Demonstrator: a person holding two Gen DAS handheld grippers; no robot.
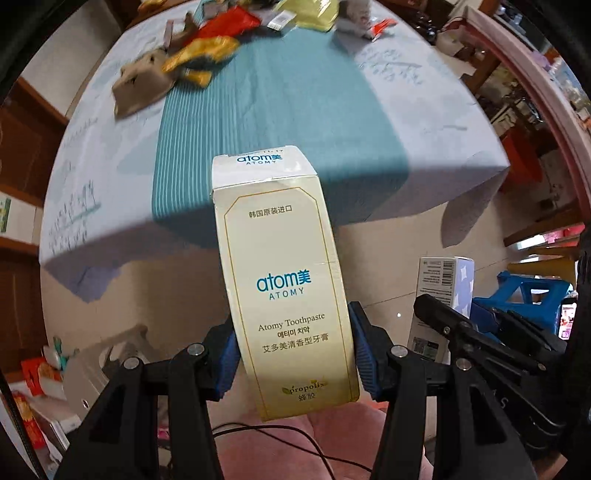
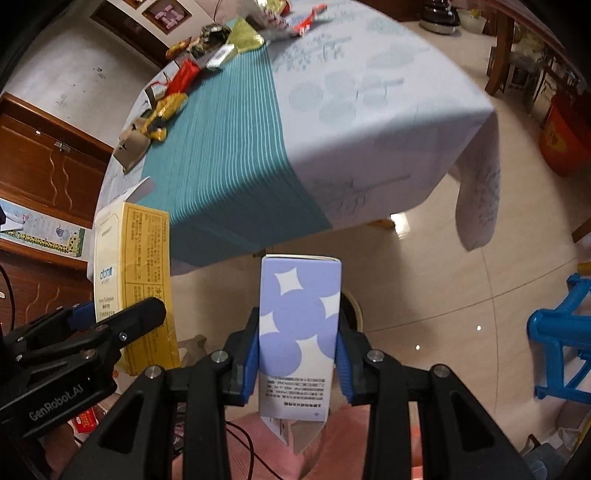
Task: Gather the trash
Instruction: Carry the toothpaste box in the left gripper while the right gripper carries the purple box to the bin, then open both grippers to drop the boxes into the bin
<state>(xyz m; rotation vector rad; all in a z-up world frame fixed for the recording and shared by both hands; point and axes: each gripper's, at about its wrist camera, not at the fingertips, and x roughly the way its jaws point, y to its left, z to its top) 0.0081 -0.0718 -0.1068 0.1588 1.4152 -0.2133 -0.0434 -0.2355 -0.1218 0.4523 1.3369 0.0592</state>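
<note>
Left gripper [image 1: 293, 363] is clamping a tall cream-yellow cardboard Atomy toothpaste box [image 1: 286, 284] between its blue pads, box standing upright in the jaws, top flap at 12 o'clock, held off the table and in front of its near edge. Right gripper [image 2: 297, 360] is clamping a lilac cardboard box with white star shapes [image 2: 300, 325] the same way, upright, lower flap hanging open at 6 o'clock. Both boxes are sitting side by side: from the left wrist view the lilac box [image 1: 441, 295] is showing at 3 o'clock, from the right wrist view the toothpaste box [image 2: 135, 273] is showing at 9 o'clock. Cannot tell whether either box has anything inside. Table under a pale blue cloth with a teal striped runner [image 1: 273, 107] is lying ahead at 12 o'clock. Remaining trash is sitting along its far edge: a crumpled brown paper bag [image 1: 142, 86], gold foil wrappers [image 1: 201, 55], a red wrapper [image 1: 231, 20], a yellow-green wrapper [image 1: 316, 13]. A blue plastic stool [image 2: 561, 339] is standing on the tiled floor at 3 o'clock.
</note>
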